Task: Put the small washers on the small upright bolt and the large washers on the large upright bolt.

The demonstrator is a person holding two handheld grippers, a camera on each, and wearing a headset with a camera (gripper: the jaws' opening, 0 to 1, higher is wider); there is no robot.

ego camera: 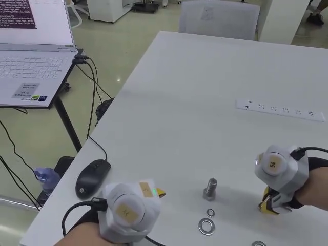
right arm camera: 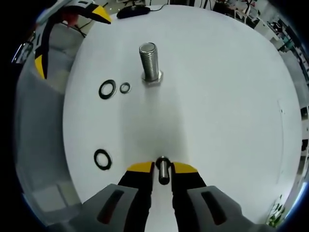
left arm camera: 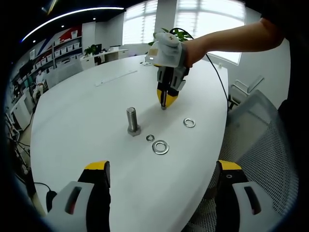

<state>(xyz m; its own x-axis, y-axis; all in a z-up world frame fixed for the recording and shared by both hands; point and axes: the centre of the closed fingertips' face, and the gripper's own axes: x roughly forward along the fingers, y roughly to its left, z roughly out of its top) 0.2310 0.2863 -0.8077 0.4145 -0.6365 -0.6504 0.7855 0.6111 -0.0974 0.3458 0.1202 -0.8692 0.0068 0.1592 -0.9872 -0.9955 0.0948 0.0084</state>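
A large steel bolt (ego camera: pixel 210 188) stands upright on the white table (ego camera: pixel 205 102). Just in front of it lie a small washer (ego camera: pixel 210 212) and a large washer (ego camera: pixel 206 226). Another large washer (ego camera: pixel 259 244) lies further right. My right gripper (right arm camera: pixel 163 166) is shut on a small bolt (right arm camera: pixel 163 172), held tip-down at the table right of the large bolt (right arm camera: pixel 150 63). The left gripper (left arm camera: pixel 161 169) hovers open and empty, facing the large bolt (left arm camera: pixel 133 120), both nearby washers (left arm camera: pixel 160 147) and the right gripper (left arm camera: pixel 164 99).
A black mouse (ego camera: pixel 92 178) sits near the table's left edge. A white power strip (ego camera: pixel 279 110) lies at the far right. An open laptop (ego camera: pixel 31 56) is on a side stand to the left, with cables hanging. A grey chair (ego camera: pixel 218 19) stands behind the table.
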